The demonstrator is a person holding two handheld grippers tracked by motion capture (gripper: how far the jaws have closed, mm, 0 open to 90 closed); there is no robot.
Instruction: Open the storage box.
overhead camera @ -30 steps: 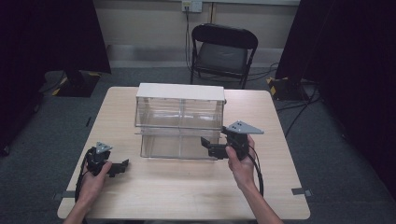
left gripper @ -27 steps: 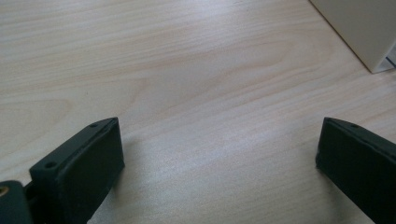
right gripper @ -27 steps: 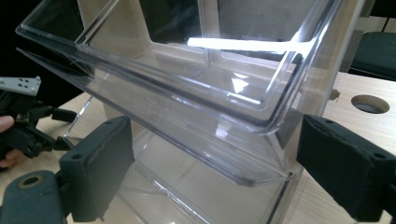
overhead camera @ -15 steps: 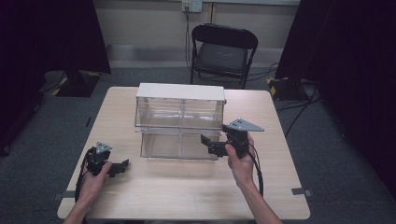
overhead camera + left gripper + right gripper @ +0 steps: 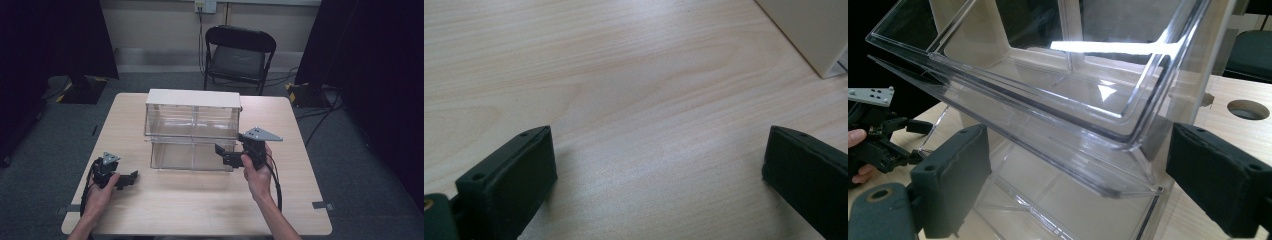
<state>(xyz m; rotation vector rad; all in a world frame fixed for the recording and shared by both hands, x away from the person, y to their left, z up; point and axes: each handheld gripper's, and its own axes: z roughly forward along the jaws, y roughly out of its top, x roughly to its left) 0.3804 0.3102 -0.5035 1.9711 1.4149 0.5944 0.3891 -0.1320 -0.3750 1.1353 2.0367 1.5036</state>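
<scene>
A clear plastic drawer box [image 5: 192, 135] with a white top stands mid-table, with two tiers. My right gripper [image 5: 222, 154] is open at the box's front right corner. In the right gripper view its jaws [image 5: 1073, 180] stand wide apart on either side of the upper drawer's [image 5: 1048, 85] front corner, and I see no contact. My left gripper [image 5: 131, 177] rests low on the table at the front left, apart from the box. It is open [image 5: 659, 165] over bare wood, with a corner of the box [image 5: 809, 30] ahead to its right.
A black folding chair [image 5: 237, 55] stands behind the wooden table [image 5: 200, 210]. A round hole [image 5: 1248, 109] is cut in the tabletop beyond the box. The left hand's gripper [image 5: 878, 135] appears beyond the box in the right gripper view.
My right gripper has edged slightly left toward the box's front corner. The left gripper has stayed where it was.
</scene>
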